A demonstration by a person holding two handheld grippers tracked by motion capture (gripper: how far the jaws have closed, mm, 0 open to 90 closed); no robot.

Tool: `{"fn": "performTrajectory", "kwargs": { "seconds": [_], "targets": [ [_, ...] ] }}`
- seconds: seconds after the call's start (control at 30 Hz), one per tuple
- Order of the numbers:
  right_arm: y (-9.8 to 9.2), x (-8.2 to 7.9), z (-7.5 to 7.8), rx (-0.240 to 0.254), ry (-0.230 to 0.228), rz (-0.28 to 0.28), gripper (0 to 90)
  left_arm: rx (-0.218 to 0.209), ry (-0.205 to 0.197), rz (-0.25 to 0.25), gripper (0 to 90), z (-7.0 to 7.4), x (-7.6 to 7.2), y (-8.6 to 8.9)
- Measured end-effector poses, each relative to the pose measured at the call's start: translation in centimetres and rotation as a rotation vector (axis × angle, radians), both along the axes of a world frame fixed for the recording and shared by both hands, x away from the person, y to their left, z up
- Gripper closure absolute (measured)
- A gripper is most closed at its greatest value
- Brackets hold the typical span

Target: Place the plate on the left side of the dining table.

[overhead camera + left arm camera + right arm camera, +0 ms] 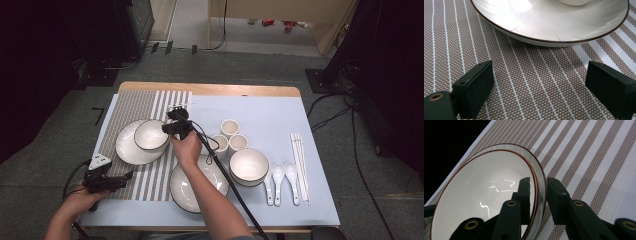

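Bowl (486, 195) rim sits loose between the narrow right tongs (537, 195); lift them straight off at twelve o'clock, left tongs (537, 82) idling wide

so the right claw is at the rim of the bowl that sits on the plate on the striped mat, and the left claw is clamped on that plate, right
Not quite. The left claw is not clamped on the plate: the left gripper view shows its jaws wide apart over the striped mat, short of the plate. The rest holds: the right claw straddles the rim of the bowl on that plate.
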State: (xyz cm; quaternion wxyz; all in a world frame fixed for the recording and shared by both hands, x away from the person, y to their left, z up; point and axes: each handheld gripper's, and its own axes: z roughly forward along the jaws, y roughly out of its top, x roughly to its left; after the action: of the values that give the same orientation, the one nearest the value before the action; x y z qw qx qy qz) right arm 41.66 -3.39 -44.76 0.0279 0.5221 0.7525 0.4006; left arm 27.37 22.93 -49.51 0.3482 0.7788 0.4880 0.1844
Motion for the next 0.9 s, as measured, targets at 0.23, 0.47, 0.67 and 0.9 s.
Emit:
{"fn": "performTrajectory", "kwargs": {
  "seconds": [0.23, 0.47, 0.67, 0.9],
  "targets": [
    [-0.5, -0.4, 0.9, -0.004, -0.019, 0.015, 71.8, -0.001, 0.001, 0.000, 8.5, 0.0, 0.0, 0.0],
    [-1.4, -0.9, 1.5, 0.012, -0.025, 0.036, 79.4, 0.001, 0.001, 0.000, 8.5, 0.0, 0.0, 0.0],
    [-1.7, -1.3, 2.0, 0.007, -0.045, 0.042, 81.8, -0.001, 0.001, 0.001, 8.5, 0.0, 0.0, 0.0],
    [-2.1, -2.2, 2.3, 0.017, -0.064, 0.049, 85.2, 0.000, 0.002, 0.000, 8.5, 0.0, 0.0, 0.0]
  ]
}}
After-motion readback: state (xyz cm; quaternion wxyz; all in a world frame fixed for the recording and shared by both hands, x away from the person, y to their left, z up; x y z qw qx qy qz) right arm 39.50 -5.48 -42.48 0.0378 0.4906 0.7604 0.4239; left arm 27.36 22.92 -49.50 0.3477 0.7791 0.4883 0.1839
